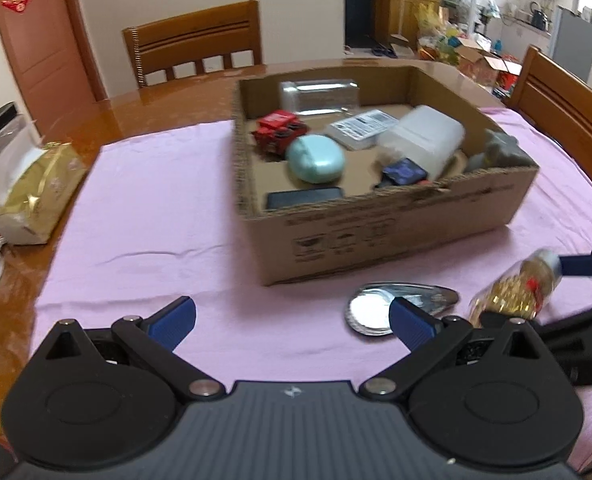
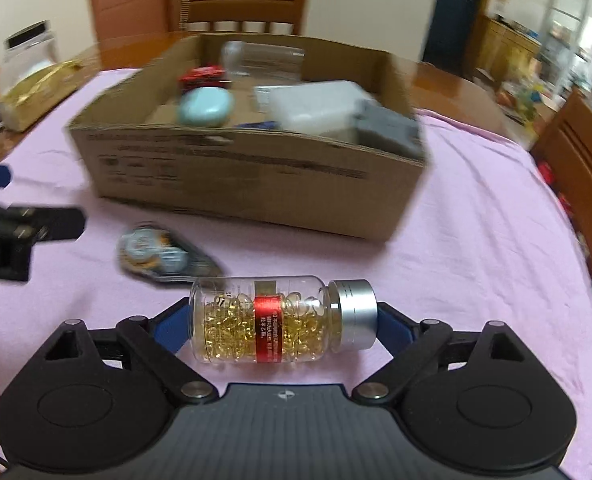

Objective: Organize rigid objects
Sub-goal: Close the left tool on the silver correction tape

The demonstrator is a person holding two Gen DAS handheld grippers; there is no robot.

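Evidently the bottle (image 2: 281,320) lies sideways between the right gripper (image 2: 281,326) jaws, base at one pad, silver cap at the other, a lengthwise hold that suits carrying it to the box (image 2: 251,184) beyond. Whether the pads press it yet I cannot tell. Left gripper (image 1: 291,320) jaws stand wide and empty over the tabletop (image 1: 155,220), one finger beside the metal dispenser (image 1: 402,308).

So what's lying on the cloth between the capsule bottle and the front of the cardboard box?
Mostly bare pink cloth. The flat silver item lies off to the left of the capsule bottle, short of the cardboard box. The right wrist view shows it best.
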